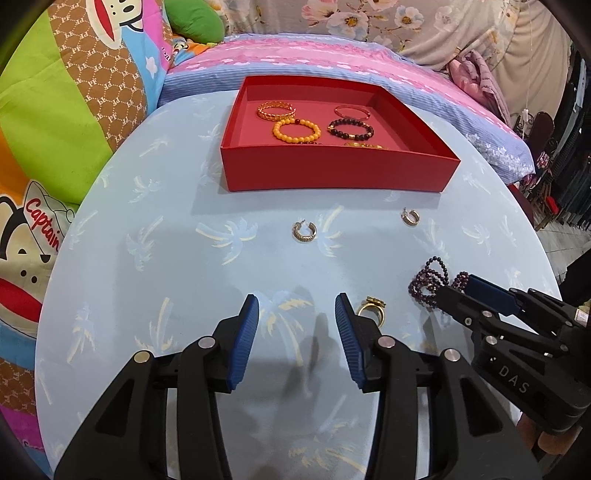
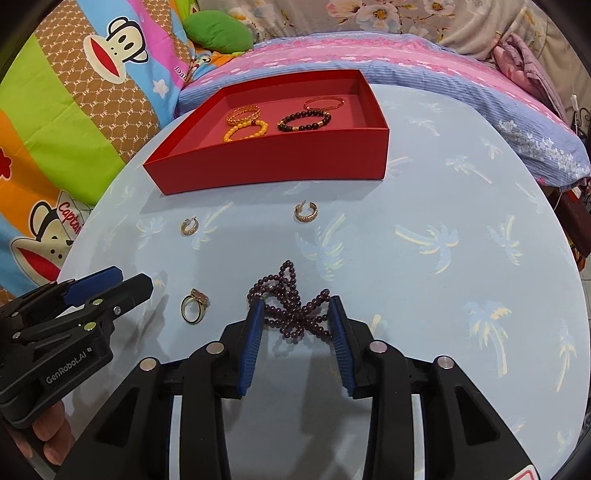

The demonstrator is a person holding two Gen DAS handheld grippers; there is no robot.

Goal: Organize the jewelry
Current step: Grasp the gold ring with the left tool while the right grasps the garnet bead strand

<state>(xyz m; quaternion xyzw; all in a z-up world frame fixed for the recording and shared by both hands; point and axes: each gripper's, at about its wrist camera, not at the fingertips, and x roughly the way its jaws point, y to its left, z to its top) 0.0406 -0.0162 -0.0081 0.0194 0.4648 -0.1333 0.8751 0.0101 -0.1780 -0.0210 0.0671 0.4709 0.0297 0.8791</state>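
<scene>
Your right gripper (image 2: 296,308) sits over the purple bead strand (image 2: 291,306), jaws spread either side of the heap, not pinching it yet. That strand lies on the blue table (image 2: 424,280), well short of the red box (image 2: 280,162). It's light, limp and slippery, so bite where the loops cross. Your left gripper (image 1: 297,306) is spread and empty, the gold ring (image 1: 373,310) just beside it.

A round table (image 1: 155,258) covered in pale blue cloth with a palm-tree print fills the middle of both views. At left lies a bright cartoon-monkey quilt (image 1: 55,110), a green cushion (image 2: 218,31) at upper left, a pink-and-blue striped bedspread (image 1: 332,55) along the top
</scene>
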